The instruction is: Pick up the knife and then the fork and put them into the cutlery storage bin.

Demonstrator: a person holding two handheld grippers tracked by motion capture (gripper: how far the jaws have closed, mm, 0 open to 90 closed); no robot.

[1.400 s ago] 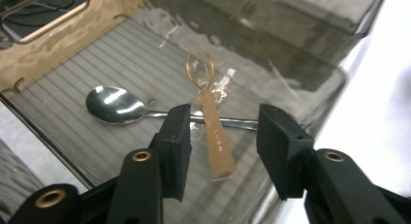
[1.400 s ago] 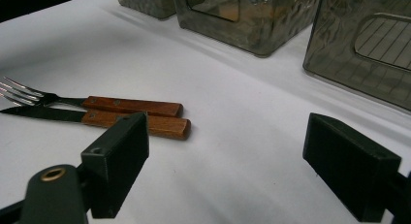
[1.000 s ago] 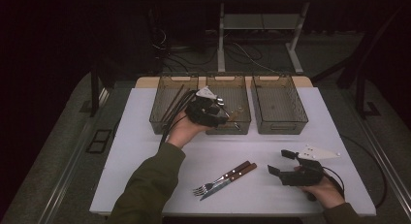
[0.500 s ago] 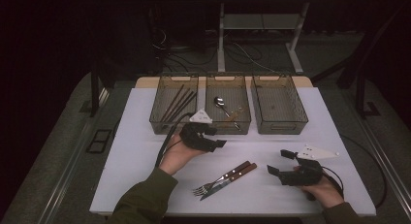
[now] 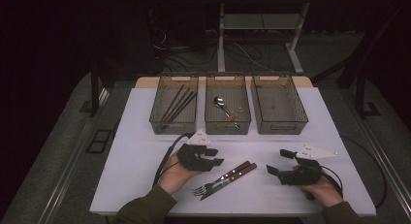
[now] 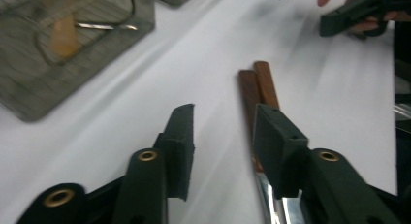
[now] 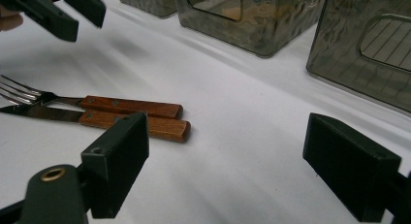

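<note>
Spreading under everything is a white, smooth, matte counter [image 5: 145, 185], rectangular and set on a darker grey floor. At its far edge stand three smoky, see-through plastic bins with rounded corners and cut-out handles: the left bin [image 5: 156, 115] holds thin dark sticks, the middle bin [image 5: 209, 122] holds a shiny metal spoon [image 5: 220, 103], and the right bin [image 5: 300, 117] has a ribbed bottom.

Near the front edge the left gripper [image 5: 216, 156] is held in the person's left hand, black, blocky and topped by a grey three-cornered plate. Its jaws have just been closing, yet they stand apart with bare counter between the pads; in the left gripper view one pad hangs over the wooden handles without pressing on them. The right gripper [image 5: 278, 162] sits well apart to the right, its jaws released and wide, nothing between them.

Between the two grippers lie the fork [image 5: 213, 185] and the knife [image 5: 228, 179], side by side and touching, slanting from near-left to far-right. Each has a reddish-brown wooden handle, flat with rounded ends and small metal rivets, and a bright steel working end: the fork's curved tines and the knife's flat blade point towards the front-left.
</note>
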